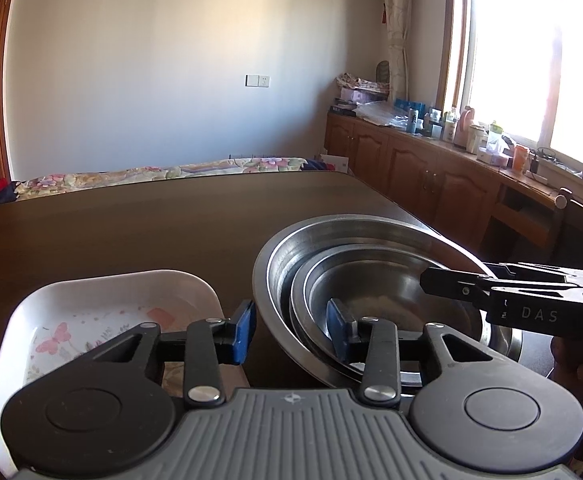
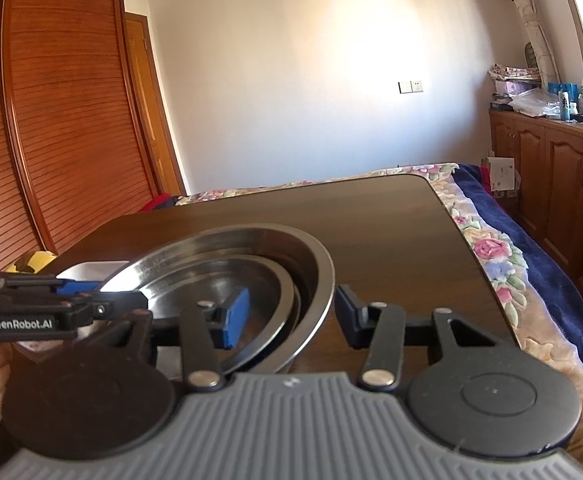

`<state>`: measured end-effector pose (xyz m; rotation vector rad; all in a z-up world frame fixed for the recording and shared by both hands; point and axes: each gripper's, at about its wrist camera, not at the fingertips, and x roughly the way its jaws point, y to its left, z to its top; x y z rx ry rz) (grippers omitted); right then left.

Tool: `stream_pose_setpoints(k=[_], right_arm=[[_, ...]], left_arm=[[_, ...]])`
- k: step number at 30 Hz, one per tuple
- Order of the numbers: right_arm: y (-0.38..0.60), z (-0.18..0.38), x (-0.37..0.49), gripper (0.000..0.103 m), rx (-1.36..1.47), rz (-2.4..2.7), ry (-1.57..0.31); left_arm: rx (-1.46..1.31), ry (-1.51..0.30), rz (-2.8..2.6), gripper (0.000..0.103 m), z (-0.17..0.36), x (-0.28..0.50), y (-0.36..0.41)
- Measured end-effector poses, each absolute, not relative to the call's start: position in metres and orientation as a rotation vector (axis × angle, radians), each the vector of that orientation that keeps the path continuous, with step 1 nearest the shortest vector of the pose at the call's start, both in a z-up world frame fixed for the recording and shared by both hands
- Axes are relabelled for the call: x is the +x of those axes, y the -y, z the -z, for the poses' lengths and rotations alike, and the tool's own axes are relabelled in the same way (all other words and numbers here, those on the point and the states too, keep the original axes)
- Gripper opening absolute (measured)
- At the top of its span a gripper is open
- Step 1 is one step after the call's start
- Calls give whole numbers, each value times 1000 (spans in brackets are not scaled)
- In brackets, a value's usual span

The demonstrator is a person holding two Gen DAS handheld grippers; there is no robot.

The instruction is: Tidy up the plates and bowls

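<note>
Left gripper [image 1: 291,330]: I see its blue-padded fingers [image 1: 244,330] spread apart, straddling the near left rim of the outer steel bowl; one pad sits outside the rim, the other inside over the nested bowls; I cannot tell whether either pad touches metal; nothing is clamped.
Right gripper [image 2: 291,316]: I read it as released too; its left finger [image 2: 235,316] sits inside the stack, its right finger outside the rim on the table side; the bowl wall runs between them with a gap on each side.
Cross-check: from the left wrist view the right gripper [image 1: 437,282] reaches in over the bowls' right edge; from the right wrist view the left gripper [image 2: 87,298] comes in from the left over the rim.
Steel bowls [image 1: 371,264]: a nested stack, smaller ones inside the largest; tilted, the far rim raised; resting on the dark table; also seen in the right view [image 2: 251,256].
White dish [image 1: 103,304]: squarish, floral and butterfly print inside; just beside the bowls to their left, under my left gripper.
Table [image 1: 131,224]: dark wood; a floral bedspread [image 2: 487,252] lies beyond and beside it.
Yellow object [image 2: 37,260]: at the table's far left edge; too small to identify.
</note>
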<state>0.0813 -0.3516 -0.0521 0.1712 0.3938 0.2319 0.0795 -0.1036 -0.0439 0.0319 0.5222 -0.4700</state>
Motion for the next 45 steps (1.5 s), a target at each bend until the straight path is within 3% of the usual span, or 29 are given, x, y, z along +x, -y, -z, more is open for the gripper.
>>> stream_pose_setpoints(k=[7,14,45], right_arm=[[350,54,82,36,182,-245,-398],[352,54,81,33,213,-247,-398],[318,13,88,30,197,-366,-322]], left_arm=[[28,-533,482,39,45,85,103],[-3,-532,482,36,47,85,98],[-55,-431,427,36,-4,65,28]])
